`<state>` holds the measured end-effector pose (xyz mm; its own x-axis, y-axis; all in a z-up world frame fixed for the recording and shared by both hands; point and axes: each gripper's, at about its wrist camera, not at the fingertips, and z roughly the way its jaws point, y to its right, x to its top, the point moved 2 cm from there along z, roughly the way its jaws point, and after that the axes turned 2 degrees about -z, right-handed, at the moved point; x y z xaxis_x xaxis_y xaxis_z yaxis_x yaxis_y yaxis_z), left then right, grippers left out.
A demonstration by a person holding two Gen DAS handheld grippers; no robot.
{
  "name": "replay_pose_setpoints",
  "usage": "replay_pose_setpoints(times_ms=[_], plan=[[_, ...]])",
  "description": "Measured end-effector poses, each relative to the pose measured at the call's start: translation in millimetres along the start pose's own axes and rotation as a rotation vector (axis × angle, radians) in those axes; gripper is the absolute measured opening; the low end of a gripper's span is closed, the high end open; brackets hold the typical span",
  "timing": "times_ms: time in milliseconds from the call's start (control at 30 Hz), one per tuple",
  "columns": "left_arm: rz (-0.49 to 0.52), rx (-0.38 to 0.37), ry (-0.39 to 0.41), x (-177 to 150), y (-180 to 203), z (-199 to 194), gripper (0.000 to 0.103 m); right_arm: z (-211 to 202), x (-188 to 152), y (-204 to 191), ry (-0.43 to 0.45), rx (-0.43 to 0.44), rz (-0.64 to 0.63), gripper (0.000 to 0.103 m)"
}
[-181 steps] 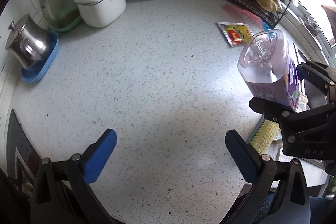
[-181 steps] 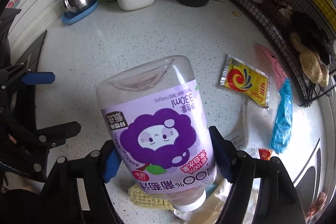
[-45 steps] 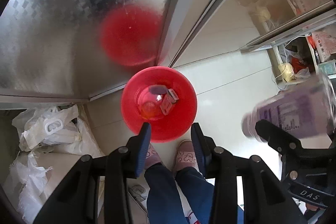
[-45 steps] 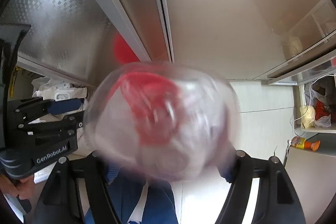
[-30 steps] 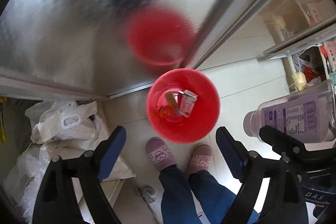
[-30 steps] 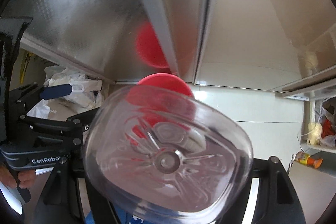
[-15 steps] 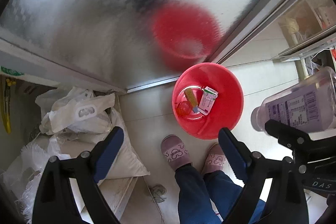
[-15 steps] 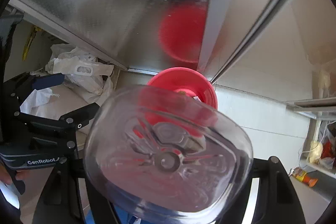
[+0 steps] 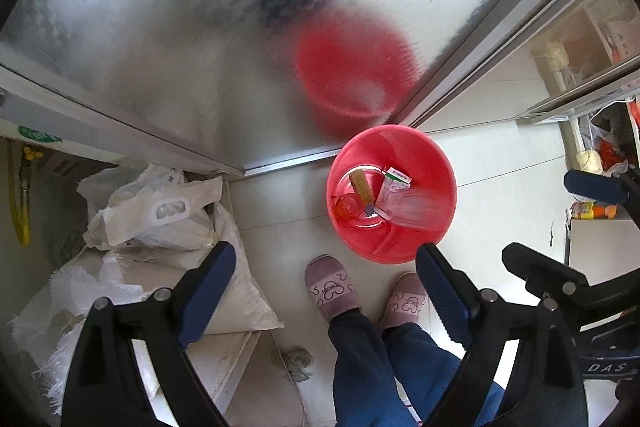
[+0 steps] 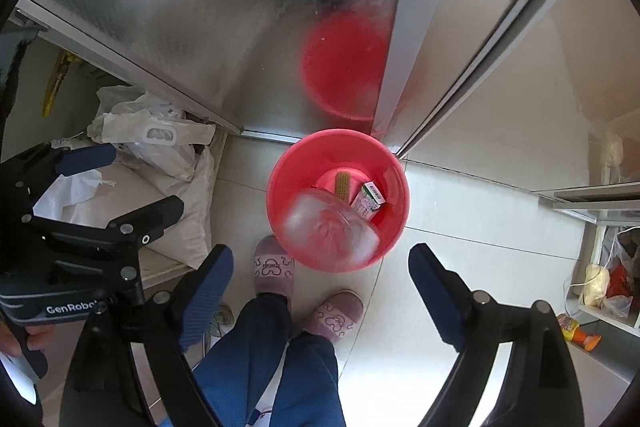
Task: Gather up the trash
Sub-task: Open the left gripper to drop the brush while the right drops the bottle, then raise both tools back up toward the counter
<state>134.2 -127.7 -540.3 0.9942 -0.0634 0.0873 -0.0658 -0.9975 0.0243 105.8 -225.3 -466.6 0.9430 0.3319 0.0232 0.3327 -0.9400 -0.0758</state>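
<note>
Right tongs (image 10: 316, 291) spread, jaws just opened, nothing between them. Clear bottle (image 10: 330, 229) blurred, dropping into red bin (image 10: 394, 205) on floor beside small carton (image 10: 368, 205). Left tongs (image 9: 324, 291) spread, empty. This item nearly binned; any remaining trash out of view.

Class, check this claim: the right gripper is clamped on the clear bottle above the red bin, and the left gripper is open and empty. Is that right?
Not quite. The right gripper is open and empty; its jaws have just been opening, and the bottle, blurred, is at the red bin, as the right wrist view shows. The left gripper is indeed open and empty.
</note>
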Motion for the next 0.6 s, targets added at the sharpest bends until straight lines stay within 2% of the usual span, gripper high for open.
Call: replay_pose_setpoints(times_ms=[167,267,433,600], plan=[[0.022,0.001,0.009,-3,9,-31,0.090,-24,-7,-1,0.014,-0.018,0.019,0.093],[0.022,-0.017,0.023,-5,13,-62,0.090,-53,-12,-3,0.039,-0.039,0.017,0.093],[0.024,-0.021,0.077,-6,23,-137,0.090,-130,-17,-8,0.139,-0.130,0.001,0.093],[0.013,-0.044,0.141,-4,32,-223,0.090,-213,-20,-8,0.222,-0.141,0.026,0.093]])
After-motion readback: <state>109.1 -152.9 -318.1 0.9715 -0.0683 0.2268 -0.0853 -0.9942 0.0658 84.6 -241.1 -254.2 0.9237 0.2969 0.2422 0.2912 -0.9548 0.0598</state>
